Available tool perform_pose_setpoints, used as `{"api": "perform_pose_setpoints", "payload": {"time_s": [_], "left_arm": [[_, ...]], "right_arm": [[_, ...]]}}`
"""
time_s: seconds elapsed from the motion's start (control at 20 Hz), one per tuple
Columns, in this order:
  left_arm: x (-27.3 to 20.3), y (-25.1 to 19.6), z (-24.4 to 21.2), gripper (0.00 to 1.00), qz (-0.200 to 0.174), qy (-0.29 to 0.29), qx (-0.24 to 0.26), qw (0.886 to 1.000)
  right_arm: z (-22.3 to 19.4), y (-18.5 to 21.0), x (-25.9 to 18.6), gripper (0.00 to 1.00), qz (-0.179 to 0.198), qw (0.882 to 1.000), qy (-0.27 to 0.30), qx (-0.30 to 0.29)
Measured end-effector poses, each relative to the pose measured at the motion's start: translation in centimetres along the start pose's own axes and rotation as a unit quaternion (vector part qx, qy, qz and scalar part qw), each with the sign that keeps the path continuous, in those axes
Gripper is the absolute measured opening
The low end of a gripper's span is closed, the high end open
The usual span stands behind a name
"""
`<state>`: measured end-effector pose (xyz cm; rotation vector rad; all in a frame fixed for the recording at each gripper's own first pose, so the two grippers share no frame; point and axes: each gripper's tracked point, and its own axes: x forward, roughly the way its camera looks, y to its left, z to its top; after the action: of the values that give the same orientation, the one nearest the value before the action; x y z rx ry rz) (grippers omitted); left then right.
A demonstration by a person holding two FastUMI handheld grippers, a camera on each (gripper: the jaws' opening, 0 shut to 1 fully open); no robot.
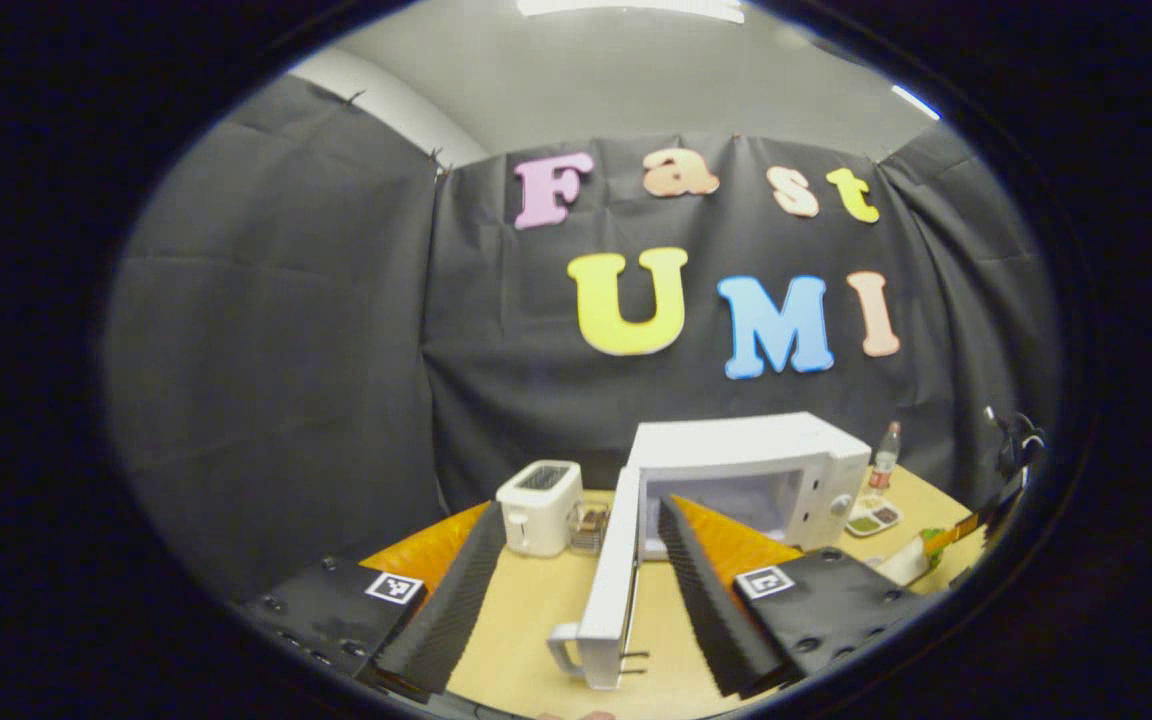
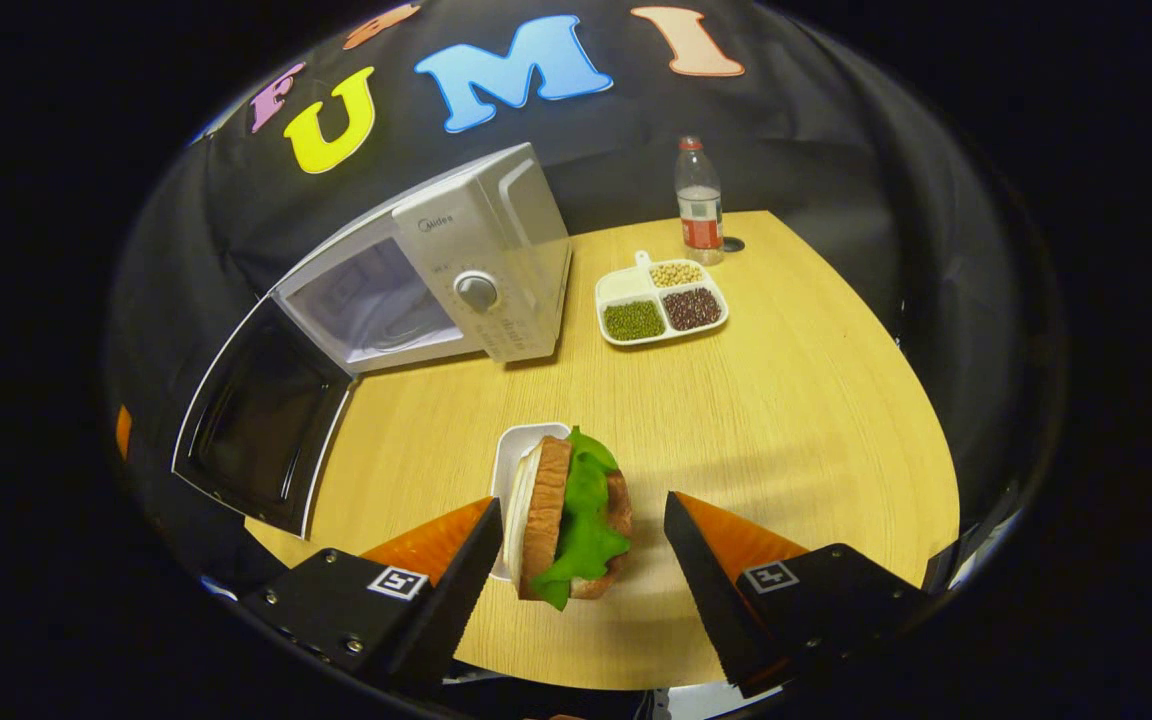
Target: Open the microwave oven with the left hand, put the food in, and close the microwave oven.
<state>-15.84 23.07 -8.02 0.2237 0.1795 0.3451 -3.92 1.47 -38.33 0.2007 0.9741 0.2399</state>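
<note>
Microwave door (image 1: pixel 608 570) swung open between my spread, empty left tool (image 1: pixel 576 600); right tool (image 2: pixel 576 560) open astride the sandwich (image 2: pixel 571 520)—next: clamp, lift into the microwave (image 2: pixel 436 270).

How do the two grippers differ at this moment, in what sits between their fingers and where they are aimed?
The left gripper straddles the open microwave door's edge; the right gripper brackets a sandwich without touching it. Left faces the microwave head-on; right looks down at the table. Both stand open.

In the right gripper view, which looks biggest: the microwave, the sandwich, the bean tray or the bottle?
1. microwave
2. sandwich, though it is nearest the camera
3. bean tray
4. bottle, farthest away
</note>
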Motion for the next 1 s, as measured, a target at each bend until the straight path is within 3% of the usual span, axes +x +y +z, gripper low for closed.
{"api": "perform_pose_setpoints", "payload": {"time_s": [0.1, 0.3, 0.35, 0.5, 0.6, 0.65, 0.75, 0.9, 1.0], "left_arm": [[1.2, -3.8, 3.9, 0.72, -0.017, -0.038, 0.009, 0.999], [2.8, -10.7, 7.5, 1.00, -0.055, -0.074, 0.015, 0.996], [3.0, -11.8, 7.6, 0.99, -0.058, -0.075, 0.015, 0.995], [3.6, -14.3, 7.9, 0.95, -0.066, -0.072, 0.007, 0.995], [3.9, -14.8, 7.9, 0.93, -0.070, -0.069, 0.012, 0.995], [4.1, -14.9, 8.2, 0.92, -0.075, -0.070, 0.017, 0.995], [4.8, -14.4, 8.6, 0.91, -0.081, -0.077, 0.019, 0.994], [6.0, -12.9, 8.7, 0.97, -0.097, -0.076, 0.004, 0.992], [6.8, -11.3, 8.8, 0.96, -0.105, -0.080, -0.003, 0.991]], "right_arm": [[-0.4, -0.1, 0.5, 0.99, 0.009, 1.000, 0.011, 0.010], [-0.9, 0.2, 1.9, 0.96, 0.028, 0.998, 0.029, 0.039], [-0.9, 0.4, 2.1, 0.88, 0.034, 0.998, 0.036, 0.046], [-1.6, 0.9, 3.0, 0.82, 0.055, 0.995, 0.063, 0.059], [-1.4, 2.0, 3.2, 0.68, 0.072, 0.991, 0.074, 0.087], [-1.3, 2.0, 3.3, 0.52, 0.069, 0.990, 0.079, 0.097], [-1.2, 2.2, 3.0, 0.43, 0.069, 0.990, 0.079, 0.092], [-0.3, 2.9, 2.6, 0.43, 0.064, 0.991, 0.062, 0.104], [0.7, 3.8, 2.2, 0.43, 0.061, 0.991, 0.041, 0.110]]}}
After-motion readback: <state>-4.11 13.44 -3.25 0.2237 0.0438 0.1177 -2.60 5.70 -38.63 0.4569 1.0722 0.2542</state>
